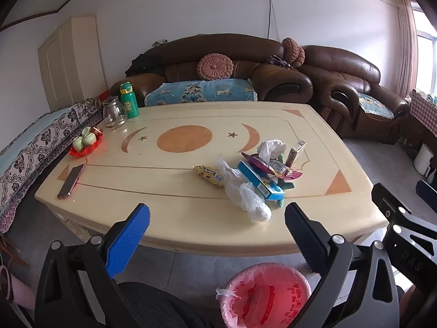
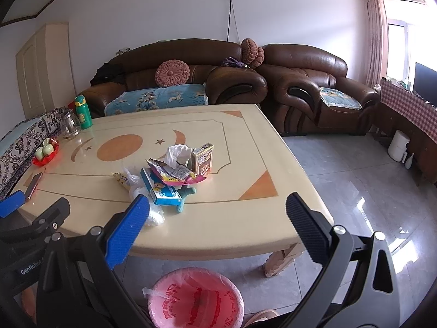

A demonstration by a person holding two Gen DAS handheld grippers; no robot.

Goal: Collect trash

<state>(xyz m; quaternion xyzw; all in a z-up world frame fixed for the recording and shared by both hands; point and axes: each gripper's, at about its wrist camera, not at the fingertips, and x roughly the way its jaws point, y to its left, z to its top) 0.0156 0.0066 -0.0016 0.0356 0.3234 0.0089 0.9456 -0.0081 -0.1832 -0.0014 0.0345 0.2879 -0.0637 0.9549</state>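
Both the left gripper (image 1: 217, 218) and right gripper (image 2: 217, 209) hang with jaws spread wide, empty, short of the table (image 1: 169, 218); the trash pile (image 1: 259, 172) lies on the tabletop just ahead; the pink-lined bin (image 2: 195, 299) stands on the floor below.

I see a glossy cream bench (image 1: 169, 205), crinkly thin plastic bags (image 1: 245, 196), shiny foil wrappers (image 1: 270, 165), a printed card box (image 2: 161, 188) (matt), shiny leather sofa (image 2: 308, 63), polished floor tiles (image 2: 355, 180).
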